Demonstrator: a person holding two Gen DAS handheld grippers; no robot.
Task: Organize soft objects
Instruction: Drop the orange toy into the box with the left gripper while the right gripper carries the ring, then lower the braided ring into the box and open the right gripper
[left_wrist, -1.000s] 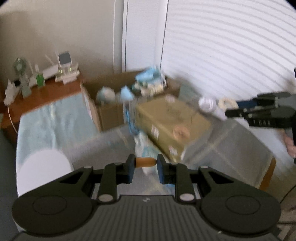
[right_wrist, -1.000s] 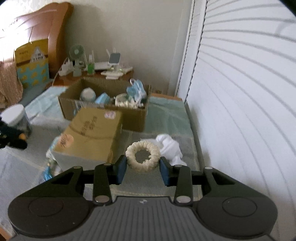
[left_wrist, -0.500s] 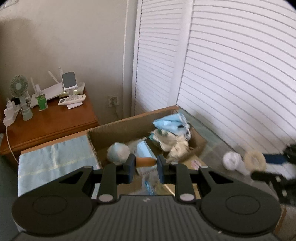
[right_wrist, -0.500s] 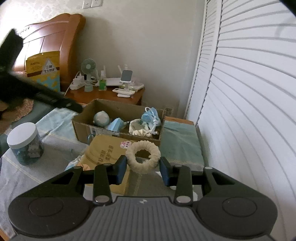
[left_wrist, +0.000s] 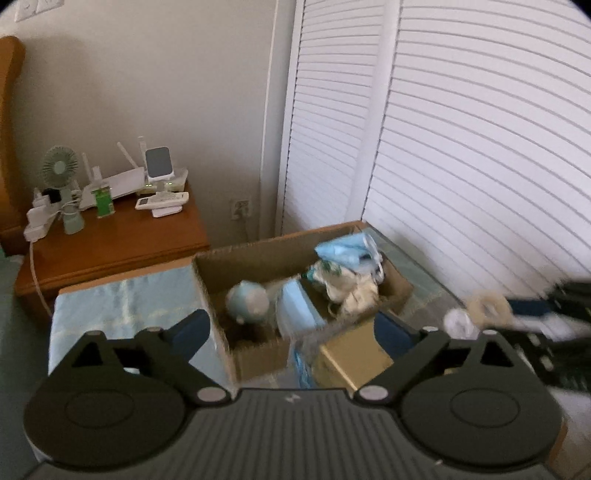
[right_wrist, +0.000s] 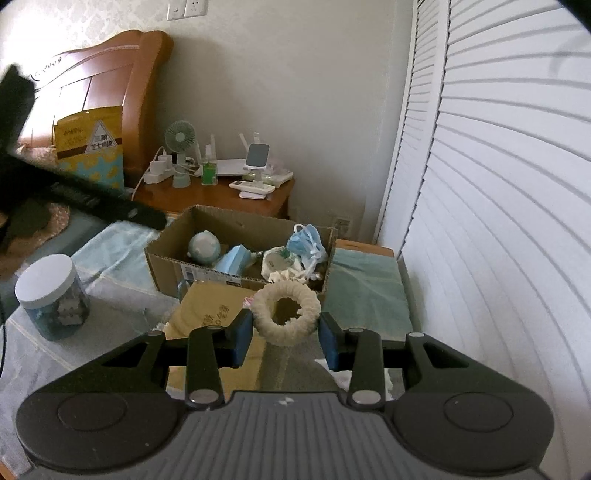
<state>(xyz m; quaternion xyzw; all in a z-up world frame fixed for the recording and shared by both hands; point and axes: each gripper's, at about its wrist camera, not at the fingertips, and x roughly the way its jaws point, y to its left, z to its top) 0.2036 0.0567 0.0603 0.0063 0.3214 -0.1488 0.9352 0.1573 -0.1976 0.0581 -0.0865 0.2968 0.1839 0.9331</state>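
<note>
Left hand-held gripper (left_wrist: 291, 328) just opening wide, holding nothing; right hand-held gripper (right_wrist: 286, 334) gripping fluffy ring (right_wrist: 286, 312), needing release squarely above cardboard box (right_wrist: 173, 254).

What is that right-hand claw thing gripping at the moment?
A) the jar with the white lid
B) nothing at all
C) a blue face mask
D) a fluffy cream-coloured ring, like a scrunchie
D: in the right wrist view the right gripper has its blue pads pressed on either side of the fluffy cream ring, while the blue face mask lies in the cardboard box and the jar stands apart.
</note>
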